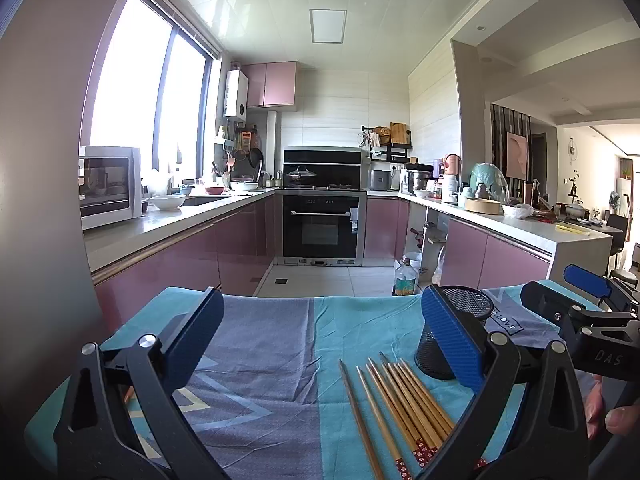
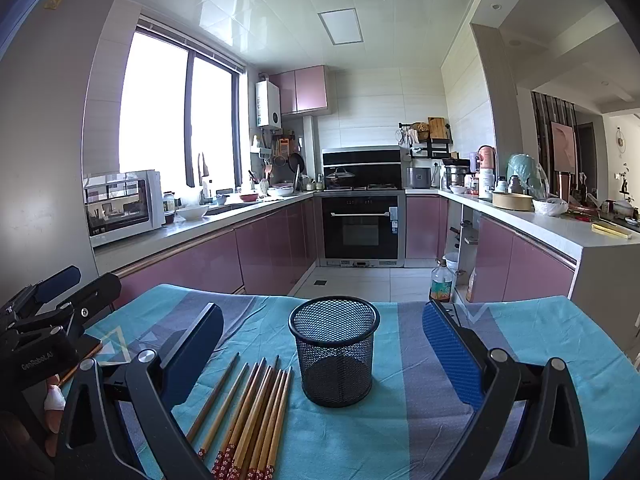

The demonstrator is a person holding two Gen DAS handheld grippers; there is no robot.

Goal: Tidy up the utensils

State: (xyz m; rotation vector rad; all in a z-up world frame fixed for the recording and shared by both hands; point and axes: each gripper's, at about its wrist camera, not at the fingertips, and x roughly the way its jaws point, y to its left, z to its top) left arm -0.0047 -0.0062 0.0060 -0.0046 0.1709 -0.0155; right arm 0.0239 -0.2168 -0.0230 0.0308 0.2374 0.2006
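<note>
Left gripper point(image 1: 320, 340) wide open, nothing between its blue pads, hovering over the blue and teal tablecloth point(image 1: 260, 360). Right gripper point(image 2: 324, 344) also spread wide and holding nothing; the black mesh cup point(image 2: 334, 350) sits upright between its two fingers in the right wrist view, not touched by either pad. Using the mesh cup as landmark: the bundle of wooden chopsticks point(image 2: 248, 412) lies flat on the cloth just left of the cup, tips pointing away toward the kitchen, red flower-patterned ends toward the camera. Most sticks lie packed side by side; two sit slightly apart on the left edge of the bundle. In the left wrist view the same chopsticks point(image 1: 400, 404) lie left of the cup point(image 1: 452, 332), partly under the left gripper's right finger, which also hides part of the cup. The right gripper point(image 1: 580, 304) shows to the right of the cup in that view; the left gripper point(image 2: 52, 312) shows far left of the cup in the right wrist view. Behind the cup, well apart: black oven point(image 2: 362, 224), pink cabinets point(image 2: 224, 264), microwave point(image 2: 122, 206) on the counter.
</note>
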